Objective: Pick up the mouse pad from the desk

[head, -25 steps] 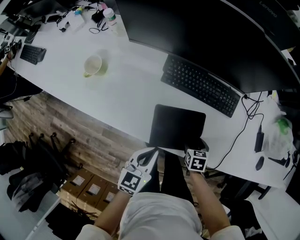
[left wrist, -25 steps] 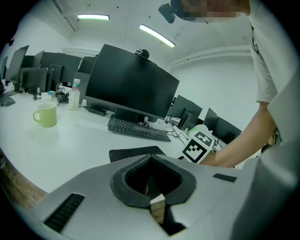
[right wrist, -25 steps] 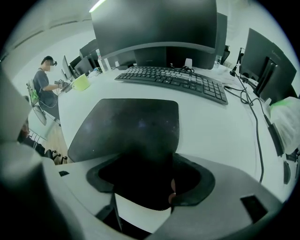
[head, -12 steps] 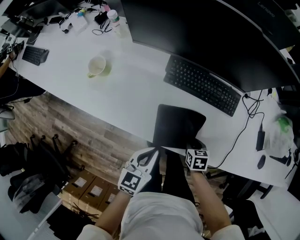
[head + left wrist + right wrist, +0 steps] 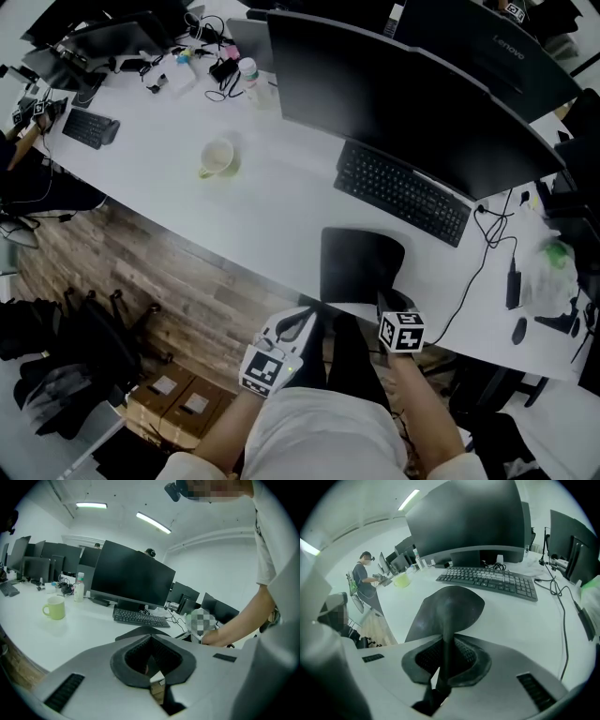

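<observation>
My right tool has its jaws closing on the near edge of the mouse pad. In the right gripper view the dark sheet runs straight up between the two pads of the tool and is pinched there, folded into a ridge. Beyond the jaws the mouse pad bows upward, and I cannot tell whether its far edge touches the counter. In the head view the pad sits at lower centre, at the counter's near edge and just below the black keyboard.

My left tool hangs to the left of the pad, off the counter's edge and above the wooden floor. In its own view the left tool has its jaws together with nothing between them, and the pad shows just past them.

Above the keyboard a wide dark monitor fills the upper right. A pale green mug stands well apart in the upper left. A second small keyboard lies farther left.
</observation>
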Tool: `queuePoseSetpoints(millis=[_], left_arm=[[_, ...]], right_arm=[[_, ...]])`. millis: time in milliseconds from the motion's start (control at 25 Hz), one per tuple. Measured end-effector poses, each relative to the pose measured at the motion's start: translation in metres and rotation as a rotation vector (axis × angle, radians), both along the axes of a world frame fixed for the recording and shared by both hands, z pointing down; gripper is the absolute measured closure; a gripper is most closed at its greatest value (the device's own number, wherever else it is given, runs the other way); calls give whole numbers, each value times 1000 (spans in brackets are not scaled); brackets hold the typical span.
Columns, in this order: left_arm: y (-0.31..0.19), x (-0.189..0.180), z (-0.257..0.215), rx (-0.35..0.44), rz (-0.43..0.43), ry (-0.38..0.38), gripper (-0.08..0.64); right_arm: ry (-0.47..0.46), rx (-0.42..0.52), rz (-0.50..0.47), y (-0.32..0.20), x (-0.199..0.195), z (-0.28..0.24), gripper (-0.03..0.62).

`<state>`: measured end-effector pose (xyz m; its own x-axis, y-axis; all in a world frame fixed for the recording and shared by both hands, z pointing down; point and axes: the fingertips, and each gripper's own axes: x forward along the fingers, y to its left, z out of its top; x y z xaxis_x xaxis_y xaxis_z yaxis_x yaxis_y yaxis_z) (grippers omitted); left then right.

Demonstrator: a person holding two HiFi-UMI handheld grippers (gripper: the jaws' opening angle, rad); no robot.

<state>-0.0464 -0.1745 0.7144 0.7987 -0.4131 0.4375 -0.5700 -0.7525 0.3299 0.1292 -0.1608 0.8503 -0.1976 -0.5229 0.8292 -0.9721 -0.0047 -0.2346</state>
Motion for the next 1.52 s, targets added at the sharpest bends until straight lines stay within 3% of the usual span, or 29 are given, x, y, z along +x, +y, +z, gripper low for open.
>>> queuePoseSetpoints(millis=[440,1120,1520], left_arm=[[5,-14,-36,55,32,39,543],[12,3,-95,123,98,66,543],[27,17,-134,159,39,82,543]], right_arm=[[26,134,20,-8,3,-74,549],[15,342,139,34,53,-200,549],[-14,470,112,66,73,-282,549]])
